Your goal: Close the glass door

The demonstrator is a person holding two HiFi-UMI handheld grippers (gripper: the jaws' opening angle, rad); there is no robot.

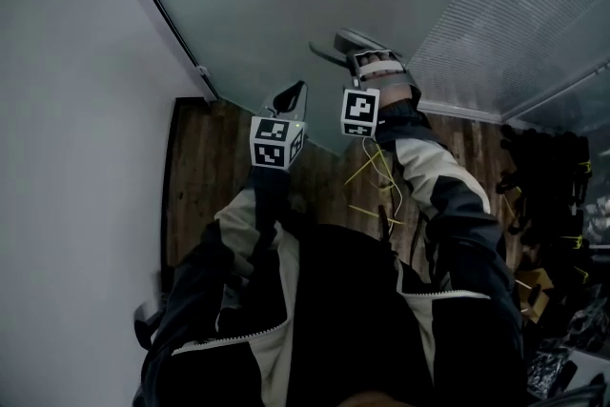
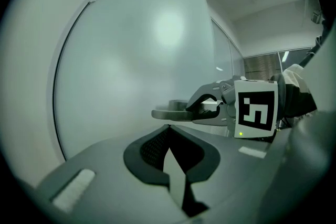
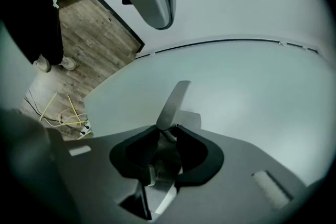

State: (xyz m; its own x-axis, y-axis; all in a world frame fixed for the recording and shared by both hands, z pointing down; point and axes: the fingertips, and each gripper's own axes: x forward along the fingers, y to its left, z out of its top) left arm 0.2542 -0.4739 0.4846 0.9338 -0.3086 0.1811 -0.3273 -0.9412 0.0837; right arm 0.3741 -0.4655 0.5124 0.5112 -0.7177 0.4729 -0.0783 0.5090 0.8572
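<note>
Closest of all are the dark pads [image 3: 194,150] of the right gripper [image 3: 167,131], and they are squeezed onto the door handle [image 3: 176,99], one pad on each side of it. It is a flat silver lever, and it sticks up past the tips. Behind the handle is the glass door [image 3: 252,86], big and milky, so you cannot see through it. The handle is fixed on that door, right in front of this gripper. The left gripper [image 2: 168,131] has its jaws pressed together with nothing in them. Its tips point at the glass, just to the left of the handle, but I cannot tell if they touch the glass. Each gripper has a cube with black and white squares, the right cube [image 1: 360,112] and the left cube [image 1: 276,143], and the two sit side by side. A thin dark strip [image 1: 157,5] runs along the door's edge, next to a white wall [image 1: 67,157]. Below the door is a brown wood floor [image 1: 205,176] with yellow cables [image 1: 376,176] lying on it. The person's arms, in a black and pale jacket [image 1: 448,205], reach out to the grippers. Pale shoes [image 3: 52,64] stand on the floor. A grey ribbed panel [image 1: 515,5] is to the right of the door.
</note>
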